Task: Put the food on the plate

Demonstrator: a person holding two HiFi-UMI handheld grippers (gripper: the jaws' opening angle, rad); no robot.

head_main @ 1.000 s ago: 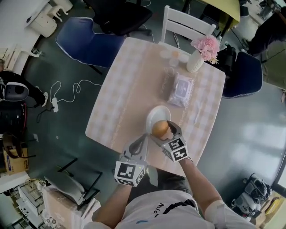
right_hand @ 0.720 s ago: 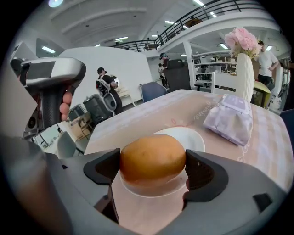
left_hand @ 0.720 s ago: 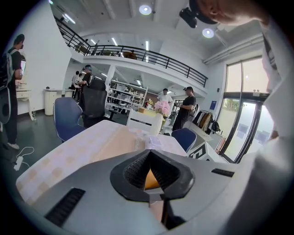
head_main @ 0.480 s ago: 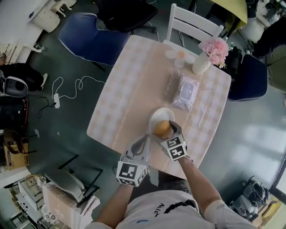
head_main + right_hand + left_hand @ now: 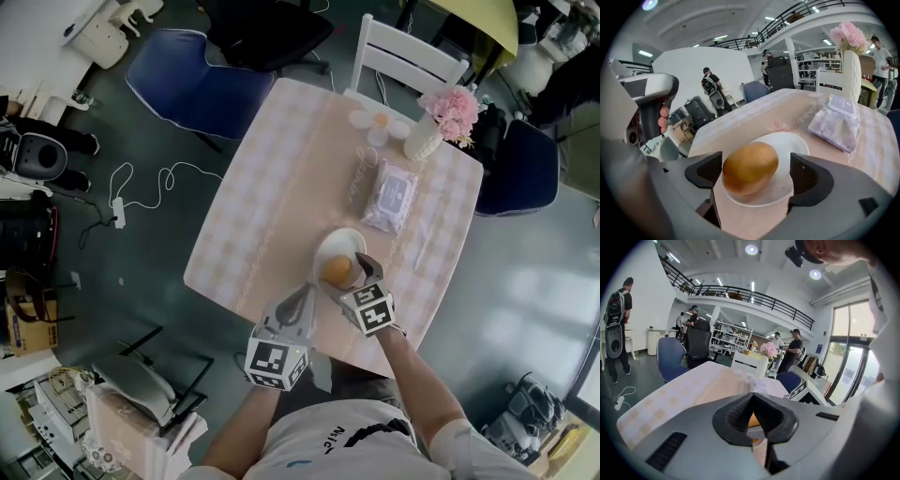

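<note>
A golden-brown bun-like food (image 5: pixel 750 173) lies on the near rim of a white plate (image 5: pixel 792 140) on the checked table. My right gripper (image 5: pixel 754 180) stands open around it; the left jaw is at the food's side and the right jaw stands clear of it. From the head view, the food (image 5: pixel 336 272) rests on the near edge of the plate (image 5: pixel 349 244), with the right gripper (image 5: pixel 349 277) around it. My left gripper (image 5: pixel 302 298) hovers at the table's near edge, left of the plate. Its jaws (image 5: pixel 752 399) are shut with nothing held.
Beyond the plate lies a purple tissue pack (image 5: pixel 390 195), then a white vase of pink flowers (image 5: pixel 427 131) and small dishes (image 5: pixel 377 127). A white chair (image 5: pixel 403 58) stands at the far side, a blue chair (image 5: pixel 197 80) at far left.
Hardly anything differs; the head view has shifted slightly. The food stays between the right jaws over the plate's near edge, and the left gripper holds its place.
</note>
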